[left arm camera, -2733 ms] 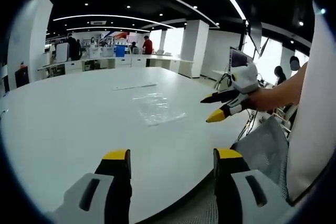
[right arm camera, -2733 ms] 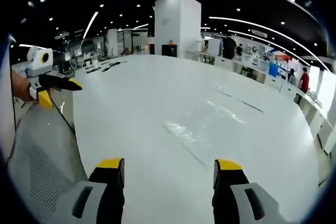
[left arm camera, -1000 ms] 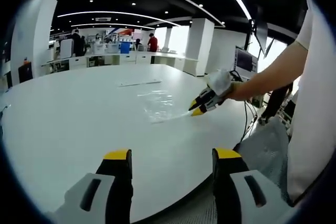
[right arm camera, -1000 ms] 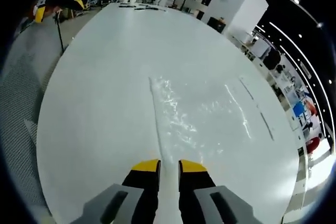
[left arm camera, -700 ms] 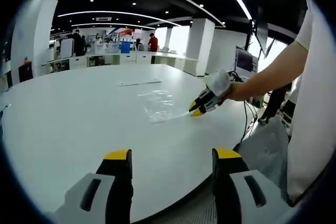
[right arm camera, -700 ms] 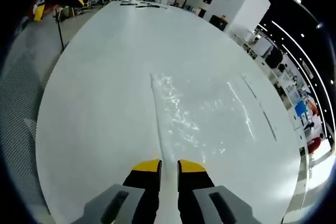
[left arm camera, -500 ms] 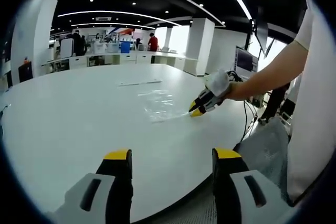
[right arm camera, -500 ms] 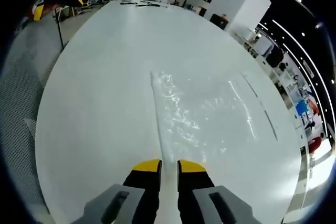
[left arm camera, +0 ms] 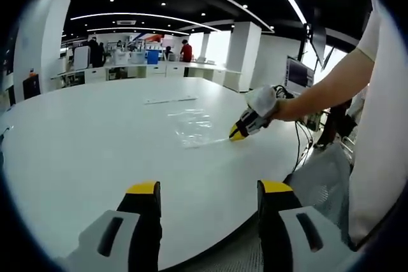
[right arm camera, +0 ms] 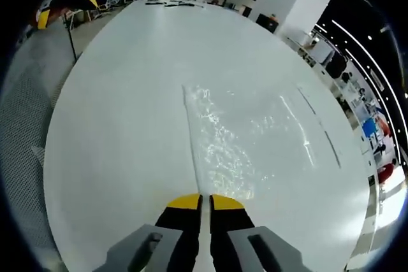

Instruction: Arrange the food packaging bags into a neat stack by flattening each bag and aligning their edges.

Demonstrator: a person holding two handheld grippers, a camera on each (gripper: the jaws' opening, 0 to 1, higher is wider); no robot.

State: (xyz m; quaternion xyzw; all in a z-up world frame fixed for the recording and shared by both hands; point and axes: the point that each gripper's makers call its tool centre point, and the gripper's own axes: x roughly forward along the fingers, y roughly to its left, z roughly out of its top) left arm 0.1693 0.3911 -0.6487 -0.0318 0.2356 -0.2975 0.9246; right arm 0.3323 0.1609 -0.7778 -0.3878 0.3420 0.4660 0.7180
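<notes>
Table (right arm camera: 127,93): right gripper (right arm camera: 205,200) seemingly pinching bag (right arm camera: 236,138).

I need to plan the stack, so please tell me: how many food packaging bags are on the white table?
1 is clear: a transparent bag lying flat, its near edge at the right gripper. Faint strips beyond may be more bags; I cannot tell.
</notes>
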